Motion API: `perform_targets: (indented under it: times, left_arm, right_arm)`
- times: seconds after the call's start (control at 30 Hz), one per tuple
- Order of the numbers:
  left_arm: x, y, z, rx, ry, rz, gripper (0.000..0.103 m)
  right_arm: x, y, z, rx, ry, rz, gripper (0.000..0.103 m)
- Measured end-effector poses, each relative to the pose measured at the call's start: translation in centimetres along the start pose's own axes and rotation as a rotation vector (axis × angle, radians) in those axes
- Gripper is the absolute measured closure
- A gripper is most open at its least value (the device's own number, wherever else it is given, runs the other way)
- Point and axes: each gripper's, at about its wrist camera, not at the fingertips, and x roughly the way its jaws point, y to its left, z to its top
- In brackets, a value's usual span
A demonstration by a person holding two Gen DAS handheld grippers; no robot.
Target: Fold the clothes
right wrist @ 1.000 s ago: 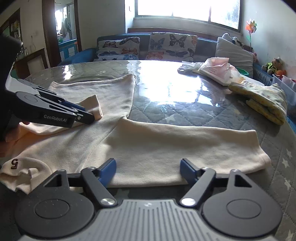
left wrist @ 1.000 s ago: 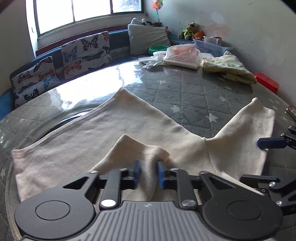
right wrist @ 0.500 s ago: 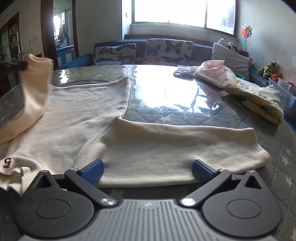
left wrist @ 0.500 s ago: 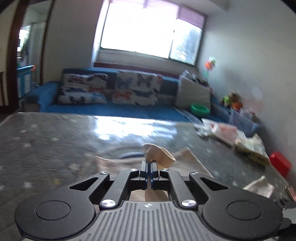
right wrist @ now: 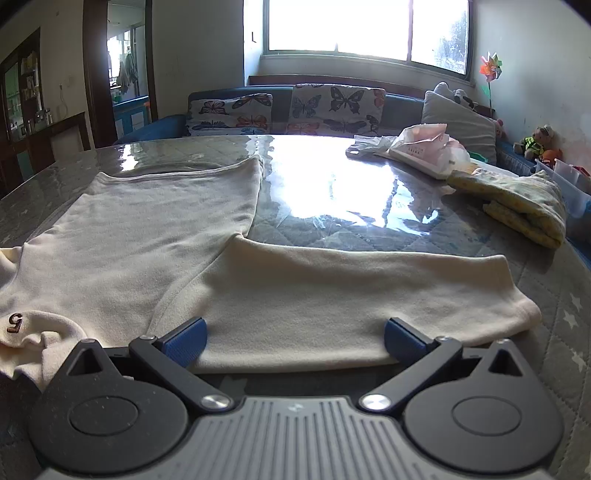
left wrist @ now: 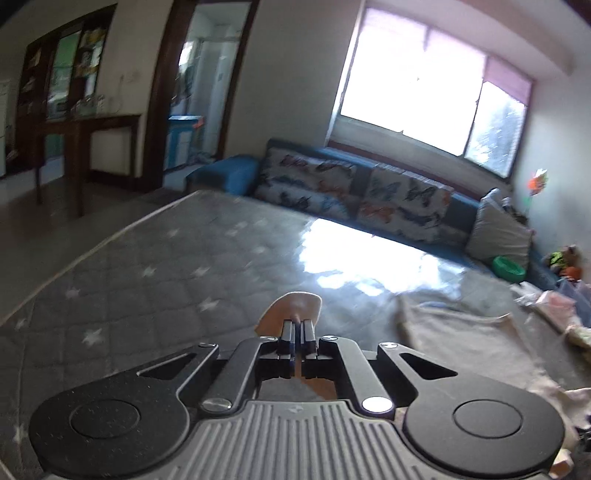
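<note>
Left wrist view: we see our left gripper (left wrist: 297, 325) raised, pinching a sleeve (left wrist: 295, 304) clear of the table (left wrist: 155, 280). Our right gripper (right wrist: 295, 334), spread wide, holds nothing; the cream sweater (right wrist: 295, 295) lies just ahead.

window (right wrist: 365, 26): bright | sofa (right wrist: 280, 96): blue, butterfly cushions (right wrist: 336, 107) | doorway (left wrist: 199, 85): dark-framed | walls: pale

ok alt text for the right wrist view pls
A cream sweater lies flat on a grey quilted table, one sleeve stretched out sideways just ahead of the open right gripper. Folded yellow clothes sit at the far right, a sofa behind.
</note>
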Motion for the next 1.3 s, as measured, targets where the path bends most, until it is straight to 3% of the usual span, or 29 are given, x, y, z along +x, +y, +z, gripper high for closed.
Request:
perform_targets:
  times: [0.23,0.37,0.5,0.8,1.07,1.17,1.3]
  left_arm:
    - [1.1,2.6,-1.9,-0.045,0.053,0.059,0.1]
    - [0.5,2.9,-1.7,-0.046,0.038,0.079,0.1]
    - [0.6,2.7,-1.6,-0.052,0.037,0.108,0.1]
    - [2.4,3.4,-1.9,-0.001,0.142,0.147,0.096]
    - [1.2,3.9,-2.1,0.021,0.136,0.168,0.088]
    - [-0.2,2.6,-2.2,0.072,0.122,0.118,0.083]
    - [-1.5,-1.5,-2.6,0.163,0.131,-0.039,0.076]
  right_arm:
    - [-2.8,2.1,1.7,-0.082,-0.052,0.027,0.0]
    - [-4.7,5.5,2.6,-0.198,-0.073,0.144,0.0]
    - [-4.7,8.6,2.0,-0.288,-0.04,0.246,0.002]
    - [-4.2,13.5,0.4,-0.442,0.049,0.426,0.04]
    - [-4.6,12.9,0.9,-0.415,0.045,0.386,0.078]
    - [-4.4,12.8,0.7,-0.44,0.058,0.369,0.091]
    - [-5.1,13.4,0.3,-0.471,0.05,0.337,0.098]
